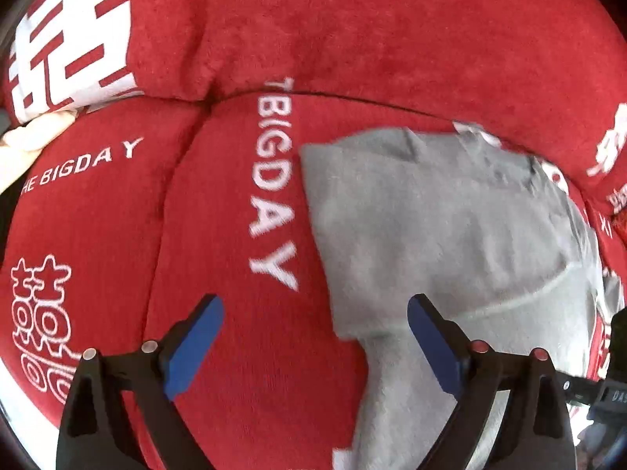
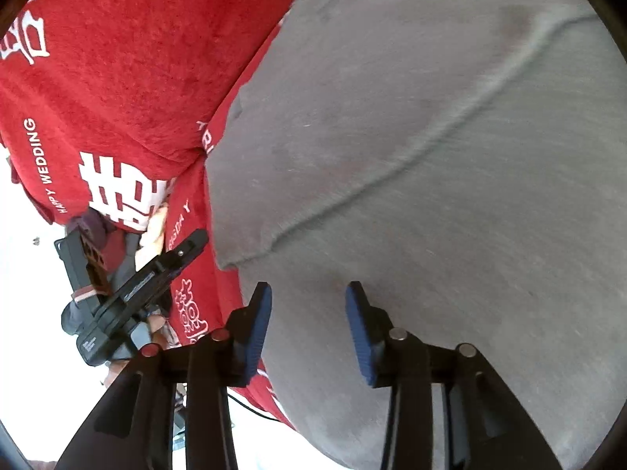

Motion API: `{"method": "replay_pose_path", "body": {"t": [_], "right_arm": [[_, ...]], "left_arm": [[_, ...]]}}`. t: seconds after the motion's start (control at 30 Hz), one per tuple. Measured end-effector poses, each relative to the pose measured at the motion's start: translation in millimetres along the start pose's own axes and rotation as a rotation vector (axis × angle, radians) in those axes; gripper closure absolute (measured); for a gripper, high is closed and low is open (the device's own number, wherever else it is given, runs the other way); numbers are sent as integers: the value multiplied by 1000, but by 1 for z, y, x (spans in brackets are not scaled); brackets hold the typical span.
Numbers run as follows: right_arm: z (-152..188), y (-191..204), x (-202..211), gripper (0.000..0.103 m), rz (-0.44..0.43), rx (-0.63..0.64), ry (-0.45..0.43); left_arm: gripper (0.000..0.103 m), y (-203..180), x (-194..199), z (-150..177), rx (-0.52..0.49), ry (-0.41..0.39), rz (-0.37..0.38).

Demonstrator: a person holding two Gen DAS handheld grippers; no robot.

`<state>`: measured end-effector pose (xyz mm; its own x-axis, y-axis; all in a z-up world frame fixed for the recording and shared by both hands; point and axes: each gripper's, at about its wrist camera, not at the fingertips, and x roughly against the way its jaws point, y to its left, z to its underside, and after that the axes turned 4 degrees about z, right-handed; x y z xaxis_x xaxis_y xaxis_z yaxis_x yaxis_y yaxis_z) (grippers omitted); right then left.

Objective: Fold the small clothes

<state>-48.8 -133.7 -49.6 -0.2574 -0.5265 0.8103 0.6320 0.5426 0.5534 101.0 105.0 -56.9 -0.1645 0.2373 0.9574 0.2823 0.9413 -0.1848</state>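
A small grey garment (image 1: 443, 227) lies spread on a red sofa cover printed with white letters. In the left wrist view my left gripper (image 1: 315, 313) is open and empty, its right finger over the garment's lower left edge, its left finger over the red cover. In the right wrist view the grey garment (image 2: 431, 149) fills most of the frame, with a seam running across it. My right gripper (image 2: 309, 293) is open and empty, close above the garment near its left edge. The left gripper's body (image 2: 137, 286) shows at the left of that view.
The red cover (image 1: 235, 180) drapes seat and back cushions, with a seam between two seat cushions. A red cushion with big white characters (image 1: 74, 35) stands at the back left. A cream cloth (image 1: 35, 137) lies beside it. A pale floor (image 2: 23, 274) lies beyond the sofa's edge.
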Motion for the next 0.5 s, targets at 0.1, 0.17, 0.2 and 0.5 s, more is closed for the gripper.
{"method": "replay_pose_path", "body": {"t": [0.1, 0.17, 0.2, 0.5], "right_arm": [[10, -10, 15, 58, 19, -19, -12], [18, -18, 27, 57, 36, -29, -23], [22, -22, 33, 57, 48, -35, -27], [56, -57, 81, 57, 116, -104, -98]], "left_arm": [[8, -21, 2, 12, -34, 22, -19], [8, -36, 7, 20, -78, 26, -30], [8, -42, 8, 23, -94, 31, -25], [8, -90, 2, 53, -156, 149, 44]]}}
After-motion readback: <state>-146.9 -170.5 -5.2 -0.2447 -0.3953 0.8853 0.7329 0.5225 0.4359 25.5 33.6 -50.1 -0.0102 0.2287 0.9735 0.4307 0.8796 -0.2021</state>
